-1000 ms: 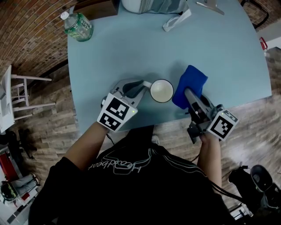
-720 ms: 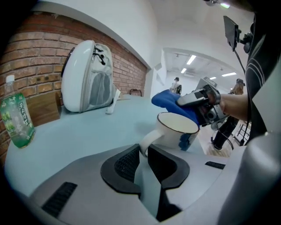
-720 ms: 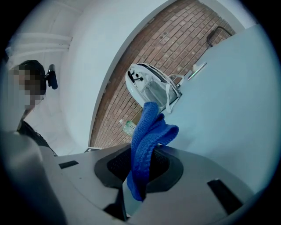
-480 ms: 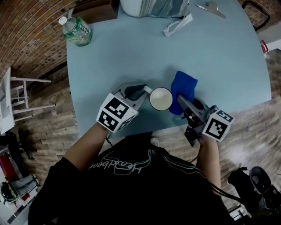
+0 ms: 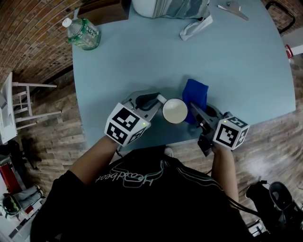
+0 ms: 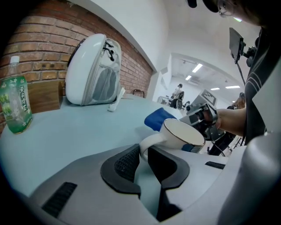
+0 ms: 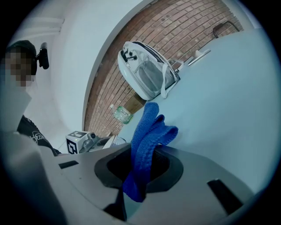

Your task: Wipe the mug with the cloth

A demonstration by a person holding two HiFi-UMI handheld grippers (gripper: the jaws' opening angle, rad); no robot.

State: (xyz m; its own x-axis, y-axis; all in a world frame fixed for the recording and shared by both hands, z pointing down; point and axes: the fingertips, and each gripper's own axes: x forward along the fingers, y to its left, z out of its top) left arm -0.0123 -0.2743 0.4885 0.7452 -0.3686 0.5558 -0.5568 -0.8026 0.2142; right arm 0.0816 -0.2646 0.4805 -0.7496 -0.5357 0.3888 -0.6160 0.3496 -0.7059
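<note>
A white mug (image 5: 174,111) stands near the front edge of the pale blue table (image 5: 142,61). My left gripper (image 5: 155,99) is shut on the mug's handle (image 6: 148,144), which sits between its dark pads. The mug (image 6: 182,135) is tilted a little in the left gripper view. My right gripper (image 5: 196,111) is shut on a blue cloth (image 5: 195,95), folded and pinched between its jaws (image 7: 145,154). The cloth lies against the mug's right side in the head view. The blue cloth (image 6: 159,118) shows behind the mug in the left gripper view.
A green-labelled water bottle (image 5: 83,32) stands at the table's far left corner, beside a brown box (image 5: 104,9). A white backpack (image 5: 170,7) lies at the back, with a strap (image 5: 195,27) trailing. A white stool (image 5: 19,101) stands on the wooden floor at left.
The right gripper has carried the blue cloth leftward until it rests against the mug's side. The left gripper has kept hold of the mug's handle, shifting only slightly.
</note>
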